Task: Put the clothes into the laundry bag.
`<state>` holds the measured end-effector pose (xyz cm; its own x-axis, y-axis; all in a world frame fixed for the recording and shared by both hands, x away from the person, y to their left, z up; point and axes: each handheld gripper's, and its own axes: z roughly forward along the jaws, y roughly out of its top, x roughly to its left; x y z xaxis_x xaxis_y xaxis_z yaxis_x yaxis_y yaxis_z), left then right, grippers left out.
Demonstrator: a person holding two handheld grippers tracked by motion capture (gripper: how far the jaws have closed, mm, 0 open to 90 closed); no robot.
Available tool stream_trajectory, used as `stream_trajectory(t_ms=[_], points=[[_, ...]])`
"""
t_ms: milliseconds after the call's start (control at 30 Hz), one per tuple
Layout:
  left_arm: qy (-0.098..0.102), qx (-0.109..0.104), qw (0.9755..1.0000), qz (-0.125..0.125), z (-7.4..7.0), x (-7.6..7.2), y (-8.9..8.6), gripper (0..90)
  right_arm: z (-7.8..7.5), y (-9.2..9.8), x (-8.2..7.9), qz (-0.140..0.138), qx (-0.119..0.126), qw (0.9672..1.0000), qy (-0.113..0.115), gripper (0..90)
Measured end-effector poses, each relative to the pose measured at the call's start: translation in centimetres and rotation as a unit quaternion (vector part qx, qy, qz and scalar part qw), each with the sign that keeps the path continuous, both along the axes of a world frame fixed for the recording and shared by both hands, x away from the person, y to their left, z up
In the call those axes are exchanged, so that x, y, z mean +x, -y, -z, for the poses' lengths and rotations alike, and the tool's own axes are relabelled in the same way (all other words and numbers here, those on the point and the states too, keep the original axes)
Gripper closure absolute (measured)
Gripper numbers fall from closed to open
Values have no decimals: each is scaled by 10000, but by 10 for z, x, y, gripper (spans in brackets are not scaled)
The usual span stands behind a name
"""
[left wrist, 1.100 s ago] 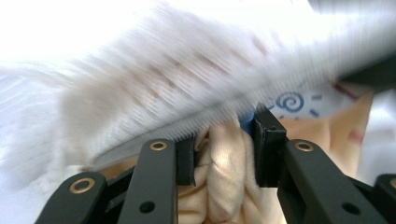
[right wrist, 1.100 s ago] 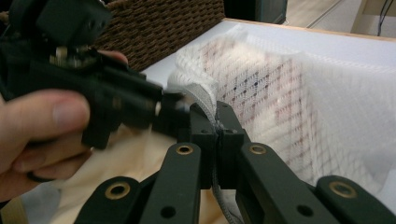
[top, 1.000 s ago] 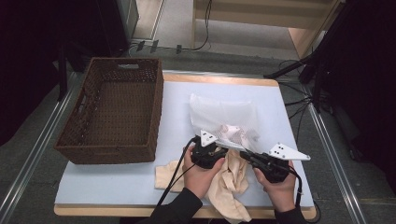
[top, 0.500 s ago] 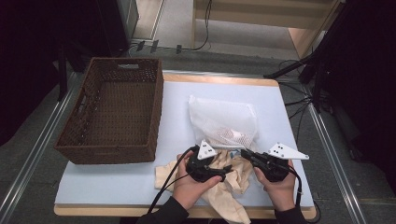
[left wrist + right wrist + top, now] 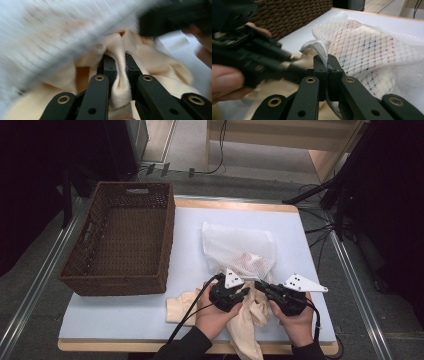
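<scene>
At lower centre of the high view, the right gripper (image 5: 261, 287) pinches the mesh bag's (image 5: 239, 249) rim to hold its mouth open, while the left gripper (image 5: 243, 294), jaws just closed, clamps the beige cloth (image 5: 120, 82) (presumably to stuff it inside).

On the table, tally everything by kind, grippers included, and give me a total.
Wicker basket: 1
White mesh laundry bag: 1
Cream cloth: 1
Grippers: 2, the left gripper shut on the cream cloth, the right gripper shut on the mesh bag's edge
Total: 5
</scene>
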<state>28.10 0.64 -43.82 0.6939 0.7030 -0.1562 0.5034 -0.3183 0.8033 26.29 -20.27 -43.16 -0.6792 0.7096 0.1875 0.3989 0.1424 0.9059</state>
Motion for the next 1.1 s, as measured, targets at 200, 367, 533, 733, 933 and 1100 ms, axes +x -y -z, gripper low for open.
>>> stream_trajectory(t_ms=[200,367,533,733,933,1100], points=[[-323,373,9986,-203,36,18,7,759,0,0,-1,-2,-17,10000,-15,884],[-192,215,9995,133,15,2,-6,502,2,2,1,16,-27,10000,-42,884],[-47,251,9997,55,5,-19,-41,345,4,6,3,49,-21,9999,-103,884],[-303,673,9970,-250,26,-33,-61,260,5,4,4,68,-47,9999,-125,883],[-403,862,9951,-251,28,-26,-52,737,6,-1,4,21,-77,9999,-122,884],[-238,503,9984,22,12,-29,-36,852,6,-1,4,10,-37,9999,-122,884]])
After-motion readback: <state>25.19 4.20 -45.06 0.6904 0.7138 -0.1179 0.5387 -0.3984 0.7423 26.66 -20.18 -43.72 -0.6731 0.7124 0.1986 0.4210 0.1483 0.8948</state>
